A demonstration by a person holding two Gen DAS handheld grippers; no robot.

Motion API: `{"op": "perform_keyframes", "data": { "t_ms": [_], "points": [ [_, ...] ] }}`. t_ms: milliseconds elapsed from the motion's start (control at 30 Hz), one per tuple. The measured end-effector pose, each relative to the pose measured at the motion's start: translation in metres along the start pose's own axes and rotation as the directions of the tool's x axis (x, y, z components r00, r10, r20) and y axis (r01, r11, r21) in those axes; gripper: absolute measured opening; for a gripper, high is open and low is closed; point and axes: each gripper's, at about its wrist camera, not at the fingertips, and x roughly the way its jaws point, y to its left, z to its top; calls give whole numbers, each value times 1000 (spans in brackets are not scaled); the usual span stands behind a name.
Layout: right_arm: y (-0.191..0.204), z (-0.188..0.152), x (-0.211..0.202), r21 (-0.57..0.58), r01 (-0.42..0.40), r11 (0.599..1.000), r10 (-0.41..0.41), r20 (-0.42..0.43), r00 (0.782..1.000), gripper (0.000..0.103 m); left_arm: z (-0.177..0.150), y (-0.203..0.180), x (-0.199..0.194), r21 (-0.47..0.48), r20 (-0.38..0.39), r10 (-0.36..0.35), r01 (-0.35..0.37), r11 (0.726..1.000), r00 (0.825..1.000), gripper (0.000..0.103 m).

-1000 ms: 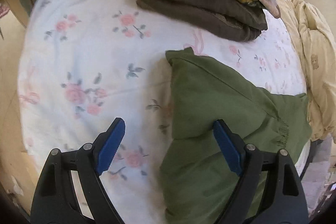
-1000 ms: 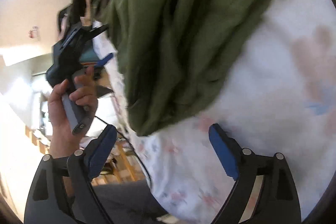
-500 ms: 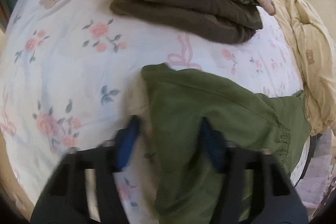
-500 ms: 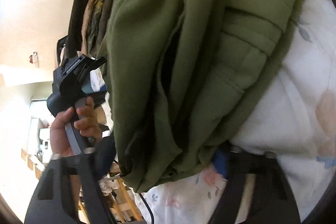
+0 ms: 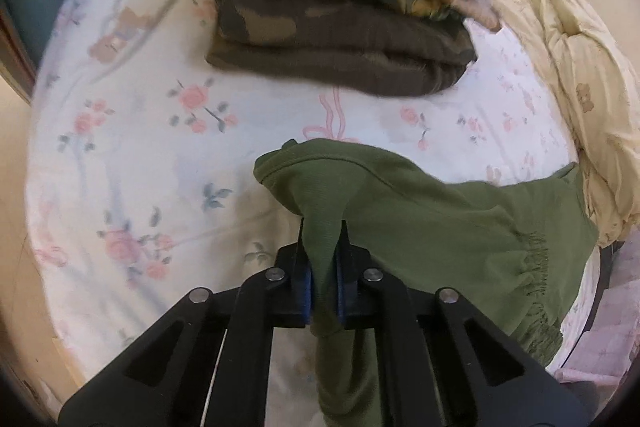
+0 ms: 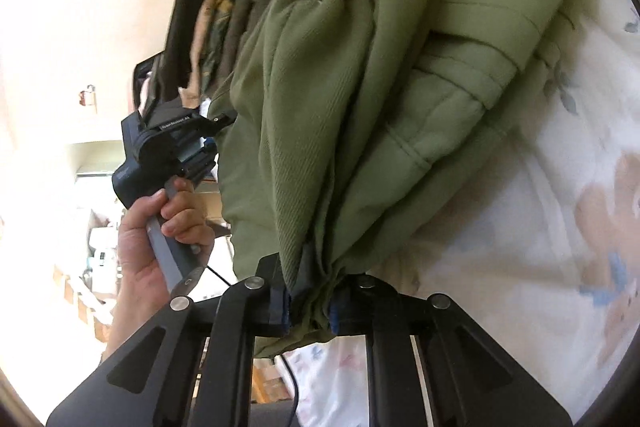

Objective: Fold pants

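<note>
- Left gripper (image 5: pixel 323 267), jaws just closed, pinches a soft twill fold of the green pants (image 5: pixel 440 227).
- Right gripper (image 6: pixel 310 301), jaws just closed, clamps their bunched, seamed layers.
- Floral bed sheet (image 5: pixel 160 131) lies beneath.

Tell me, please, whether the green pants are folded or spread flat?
Folded: the green pants lie doubled in layers, hem bands stacked, both the left gripper and right gripper pinching them.

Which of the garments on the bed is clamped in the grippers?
The plain green pants; the camouflage, beige and black ones lie stacked behind, untouched.

Pants (image 5: pixel 440 227) before clothes stack (image 5: pixel 340 39)
</note>
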Motion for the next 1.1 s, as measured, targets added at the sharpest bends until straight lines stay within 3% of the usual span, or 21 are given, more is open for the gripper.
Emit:
{"op": "perform_keyframes", "data": {
  "t_ms": [200, 433, 533, 667, 767, 833, 867, 900, 967, 1100],
  "points": [
    [19, -24, -10, -46, -32, 998, 29, -65, 997, 12, -21, 19, -40, 16, -11, 72, -72, 997, 997, 6],
    [43, -79, 32, -62, -46, 997, 31, -232, 972, 12, -68, 80, -77, 1, -2, 224, -224, 975, 975, 6],
    [31, -96, 54, -66, 3, 998, -22, -275, 961, 13, -79, 103, -75, -46, -22, 246, -247, 968, 969, 6],
    [-2, -100, 77, -14, 53, 998, -55, -302, 952, 32, -85, 101, -55, 21, -63, 330, -330, 944, 942, 11],
    [-5, -105, 77, -83, 39, 996, -63, -310, 949, 37, -79, 101, -56, 4, -89, 369, -370, 929, 925, 25],
    [5, -99, 77, -73, 62, 995, -82, -324, 942, 45, -75, 101, -62, -18, -84, 400, -403, 915, 913, 62],
    [9, -96, 73, -41, 74, 996, -84, -341, 936, 57, -74, 99, -66, -24, -82, 403, -407, 913, 911, 71],
    [15, -93, 70, -36, 87, 996, -94, -354, 931, 61, -74, 96, -70, -28, -80, 402, -405, 914, 912, 77],
    [25, -88, 54, -62, 94, 994, -110, -357, 928, 77, -75, 87, -79, -27, -75, 398, -401, 916, 914, 77],
    [32, -76, 8, -114, 92, 989, -124, -322, 939, 81, -77, 60, -97, -25, -28, 371, -371, 928, 928, 77]
  ]
}}
